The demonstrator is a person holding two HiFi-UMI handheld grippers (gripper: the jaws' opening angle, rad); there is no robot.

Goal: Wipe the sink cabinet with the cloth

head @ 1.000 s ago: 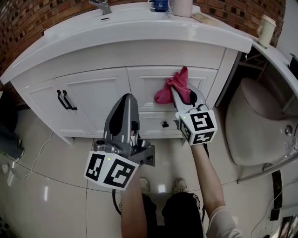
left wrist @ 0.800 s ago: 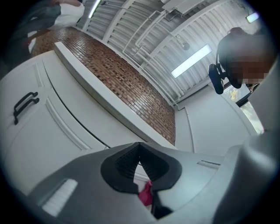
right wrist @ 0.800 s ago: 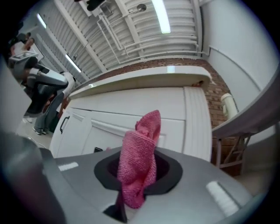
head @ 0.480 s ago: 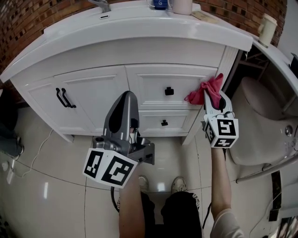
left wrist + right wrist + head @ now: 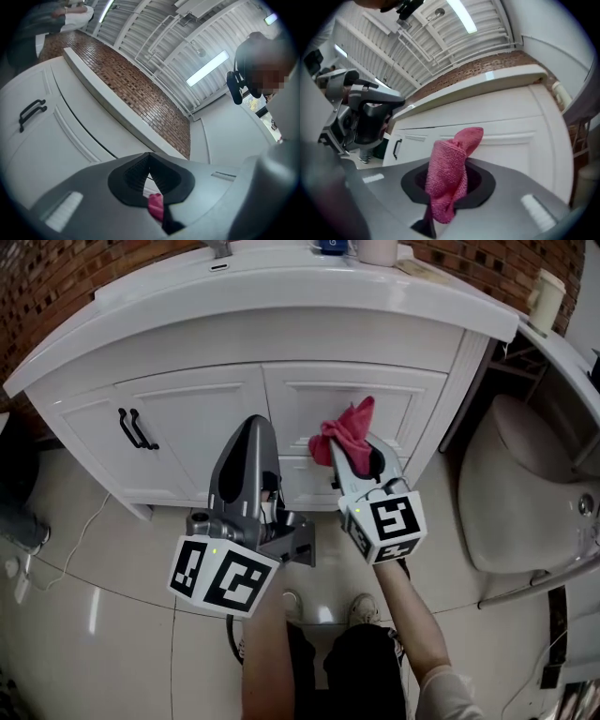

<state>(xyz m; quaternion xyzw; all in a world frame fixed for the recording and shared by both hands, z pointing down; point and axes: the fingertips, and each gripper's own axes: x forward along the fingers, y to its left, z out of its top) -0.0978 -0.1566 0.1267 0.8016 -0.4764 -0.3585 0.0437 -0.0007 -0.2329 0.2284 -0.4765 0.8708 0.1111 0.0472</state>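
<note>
The white sink cabinet (image 5: 216, 404) fills the top of the head view. My right gripper (image 5: 339, 442) is shut on a pink cloth (image 5: 343, 427), which is pressed against the upper drawer front right of centre and hides its knob. In the right gripper view the cloth (image 5: 450, 176) bunches up out of the shut jaws in front of the drawer panel (image 5: 511, 133). My left gripper (image 5: 255, 430) hangs beside it, short of the cabinet; its jaws meet with nothing between them (image 5: 149, 172). A bit of the cloth (image 5: 156, 206) shows behind them.
Black door handles (image 5: 137, 428) sit on the left door. A toilet (image 5: 511, 484) stands close on the right. A faucet (image 5: 218, 247), mugs (image 5: 379, 249) and a cup (image 5: 543, 296) are on the counters. A white cable (image 5: 73, 549) runs over the tiled floor at left.
My right gripper has swept the cloth leftward from the cabinet's right edge back onto the middle of the upper drawer front, covering its knob. The left gripper has stayed put.
</note>
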